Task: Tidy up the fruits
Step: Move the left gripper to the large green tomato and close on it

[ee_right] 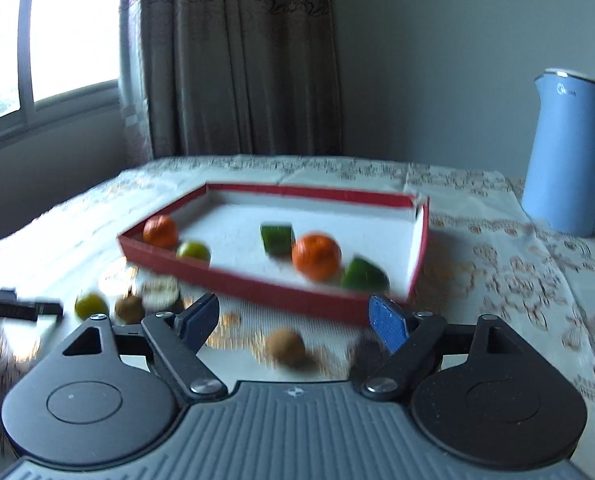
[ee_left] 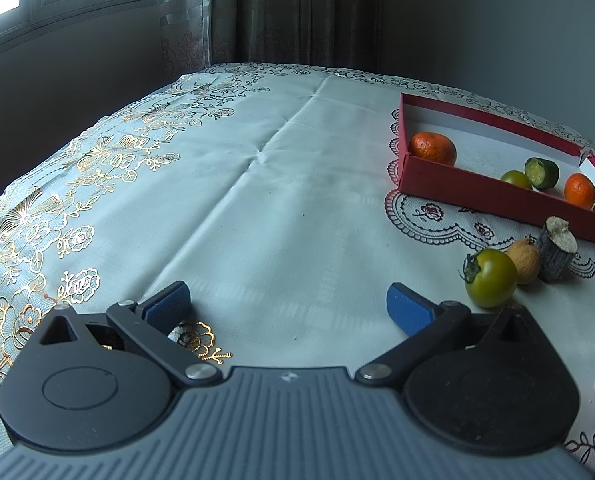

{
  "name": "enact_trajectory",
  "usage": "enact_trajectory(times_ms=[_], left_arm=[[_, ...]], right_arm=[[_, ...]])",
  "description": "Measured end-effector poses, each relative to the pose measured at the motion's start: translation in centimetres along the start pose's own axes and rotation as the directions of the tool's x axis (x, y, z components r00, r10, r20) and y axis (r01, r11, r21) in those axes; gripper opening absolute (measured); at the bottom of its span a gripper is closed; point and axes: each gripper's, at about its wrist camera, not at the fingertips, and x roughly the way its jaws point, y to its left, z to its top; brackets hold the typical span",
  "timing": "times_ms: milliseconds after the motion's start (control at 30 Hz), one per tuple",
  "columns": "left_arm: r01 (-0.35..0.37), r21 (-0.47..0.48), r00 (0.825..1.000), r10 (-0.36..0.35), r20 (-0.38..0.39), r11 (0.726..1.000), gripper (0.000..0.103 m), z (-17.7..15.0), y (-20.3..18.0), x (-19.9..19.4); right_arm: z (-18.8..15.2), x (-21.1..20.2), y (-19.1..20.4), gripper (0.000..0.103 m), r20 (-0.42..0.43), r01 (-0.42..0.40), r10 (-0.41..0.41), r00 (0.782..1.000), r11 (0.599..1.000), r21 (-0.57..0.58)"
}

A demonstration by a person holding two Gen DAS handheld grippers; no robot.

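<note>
The fruits lie in two groups: some already inside the red box (ee_right: 329,300), others loose on the worktop (ee_left: 281,208) in front of it. The box is the largest thing, shallow, with a white inside, at the right far part of the cloth; behind it to the right stands a blue kettle (ee_right: 565,152). Inside the box I see two oranges, one at the left end (ee_left: 433,147) and one at the right (ee_right: 316,256), a small green tomato (ee_left: 515,179) and two green cut pieces (ee_left: 541,172). Outside, near the box's front wall, are a bigger green tomato (ee_left: 491,283), a brown round fruit (ee_left: 524,260) touching it, and a short grey stump-like piece (ee_left: 558,251) just beside that. Another brown fruit (ee_right: 286,347) lies alone, near the right gripper (ee_right: 295,320).

The right gripper has its jaws spread wide and holds nothing; its view is blurred, so I judge it is in fast motion toward this lone brown fruit. The left gripper (ee_left: 289,308) also has its jaws wide apart and empty, over bare cloth, with the green tomato just to its right.

The risk, I think, is speed: a round fruit can roll away if one jaw touches it first. The low front wall of the box may also be hit when a fruit is carried over it.
</note>
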Motion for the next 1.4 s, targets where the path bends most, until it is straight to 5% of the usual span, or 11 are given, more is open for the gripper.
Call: enact_trajectory(times_ms=[200, 500, 633, 933, 1167, 1400], left_arm=[[0.000, 0.001, 1.000, 0.000, 0.000, 1.000, 0.103, 0.0, 0.0, 0.0], [-0.009, 0.006, 1.000, 0.009, 0.006, 1.000, 0.103, 0.0, -0.1, -0.2], [-0.042, 0.060, 0.996, 0.037, 0.081, 0.997, 0.103, -0.2, -1.5, -1.4], [0.035, 0.219, 0.984, -0.072, 0.161, 0.975, 0.103, -0.3, -7.8, -3.4], [0.055, 0.245, 0.982, -0.096, 0.161, 0.968, 0.103, 0.1, -9.7, -3.2], [0.086, 0.246, 0.986, -0.118, 0.115, 0.965, 0.080, 0.2, -10.2, -2.1]], right_arm=[[-2.6, -1.6, -1.6, 0.084, -0.056, 0.090, -0.088, 0.995, 0.995, 0.037], [-3.5, -0.2, -2.3, 0.093, -0.166, 0.127, -0.116, 0.979, 0.990, 0.056], [-3.5, 0.1, -1.9, 0.098, -0.183, 0.122, -0.115, 0.976, 0.992, 0.028], [-3.5, 0.0, -2.0, 0.099, -0.183, 0.110, -0.102, 0.978, 0.993, 0.035], [-3.5, 0.3, -1.6, 0.100, -0.193, 0.126, -0.122, 0.974, 0.992, 0.008], [-3.5, 0.3, -1.6, 0.100, -0.194, 0.123, -0.119, 0.974, 0.992, 0.009]])
